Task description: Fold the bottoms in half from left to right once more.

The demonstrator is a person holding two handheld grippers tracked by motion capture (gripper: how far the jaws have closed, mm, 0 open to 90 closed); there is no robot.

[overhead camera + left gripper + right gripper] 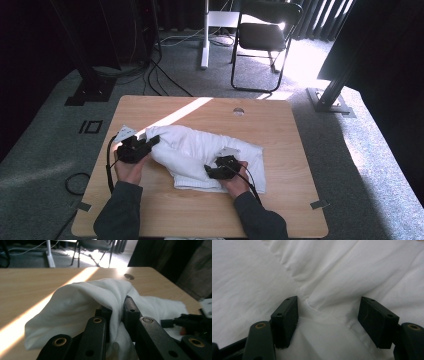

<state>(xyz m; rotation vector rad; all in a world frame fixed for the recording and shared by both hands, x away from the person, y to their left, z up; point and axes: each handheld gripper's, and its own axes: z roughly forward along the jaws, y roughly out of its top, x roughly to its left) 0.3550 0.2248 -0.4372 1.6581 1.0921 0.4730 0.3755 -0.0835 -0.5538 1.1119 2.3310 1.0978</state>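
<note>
The table (165,210) is carrying a white garment (195,150), which is lying crumpled across its middle. The left tongs (116,312) are pinching a fold at the garment's left end and holding it up off the wood. The right tongs (328,320) are standing wide over the cloth, gripping nothing. To do this well, the right tongs are needing one clean edge, not bunched layers, while the left grip is holding firm.

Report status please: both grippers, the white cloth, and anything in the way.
Left gripper shut on white cloth, left edge lifted. Right gripper open, jaws standing over cloth folds. Table around cloth bare, nothing blocking.
</note>
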